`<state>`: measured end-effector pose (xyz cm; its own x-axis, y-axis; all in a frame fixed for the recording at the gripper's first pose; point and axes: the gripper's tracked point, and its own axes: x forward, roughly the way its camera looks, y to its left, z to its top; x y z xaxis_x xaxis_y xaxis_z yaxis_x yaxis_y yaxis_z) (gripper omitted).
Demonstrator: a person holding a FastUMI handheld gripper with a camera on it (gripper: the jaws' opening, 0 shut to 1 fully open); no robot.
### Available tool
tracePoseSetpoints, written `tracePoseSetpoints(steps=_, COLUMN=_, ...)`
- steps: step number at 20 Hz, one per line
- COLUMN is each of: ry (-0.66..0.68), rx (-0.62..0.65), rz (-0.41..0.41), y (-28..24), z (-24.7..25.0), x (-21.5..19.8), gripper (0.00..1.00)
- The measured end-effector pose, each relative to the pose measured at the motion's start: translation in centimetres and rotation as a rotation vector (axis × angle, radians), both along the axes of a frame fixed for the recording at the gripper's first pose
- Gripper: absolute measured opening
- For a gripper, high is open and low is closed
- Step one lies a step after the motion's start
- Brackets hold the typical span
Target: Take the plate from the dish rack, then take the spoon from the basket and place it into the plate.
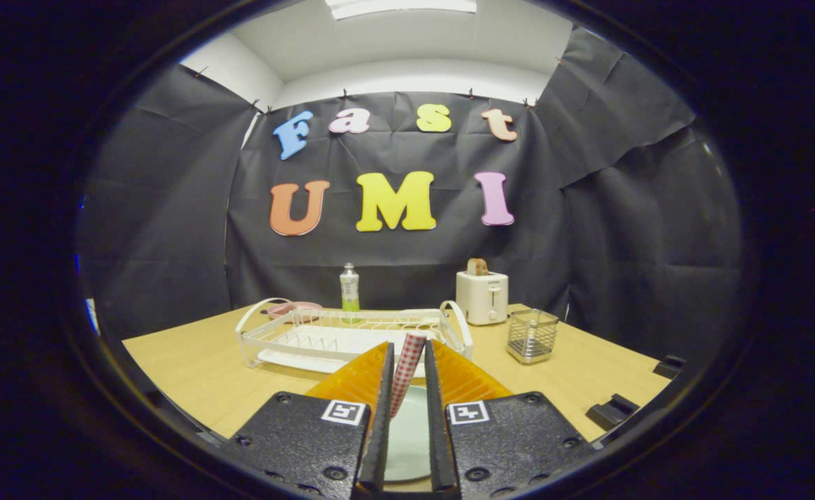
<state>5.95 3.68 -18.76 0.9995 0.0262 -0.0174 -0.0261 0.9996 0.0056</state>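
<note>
standing up between the two fingers of the gripper [407, 361] is the spoon [407, 371], a slim stick with a red-and-white checked handle. its long axis runs near upright, tilted a little so the top end leans right and away, toward the rack; the lower end drops down between the fingers and cannot be seen. the fingers sit close on either side of the handle and seem to pinch it, so the gripper is clenched on the spoon. right under the fingers, on the table [185, 368], lies the plate [407, 437], pale, smooth and round, showing through the gap between them. just beyond the fingertips stands the rack [289, 337], white wire with looped handles, on a ribbed tray. to its right, near the fingers' far side, is the basket [532, 335], a square wire mesh cup. behind it stands a cream toaster [482, 296] holding a slice of bread. a clear bottle [349, 286] with green liquid stands behind the rack, by a pink dish [294, 308]. the table is light wood grain.
</note>
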Motion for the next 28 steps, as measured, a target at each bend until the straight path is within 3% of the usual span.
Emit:
tracePoseSetpoints(steps=2, ry=0.022, rx=0.012, rz=0.0, y=-1.3, z=0.9, x=-0.5, gripper=0.36)
tracePoseSetpoints(steps=5, ry=0.035, rx=0.049, rz=0.043, y=-2.1, z=2.6, x=-1.8, gripper=0.82)
tracePoseSetpoints(steps=8, ry=-0.015, rx=0.021, rz=0.008, y=-4.3, z=5.1, x=-2.9, gripper=0.88)
tracePoseSetpoints(steps=10, ry=-0.044, rx=0.034, rz=-0.014, y=-5.2, z=6.7, x=-3.6, gripper=1.0)
tracePoseSetpoints(steps=20, ry=-0.035, rx=0.062, rz=-0.009, y=-9.8, z=12.1, x=-9.2, gripper=1.0)
tracePoseSetpoints(steps=28, ry=0.034, rx=0.067, rz=0.025, y=-9.1, z=10.8, x=-8.3, gripper=1.0)
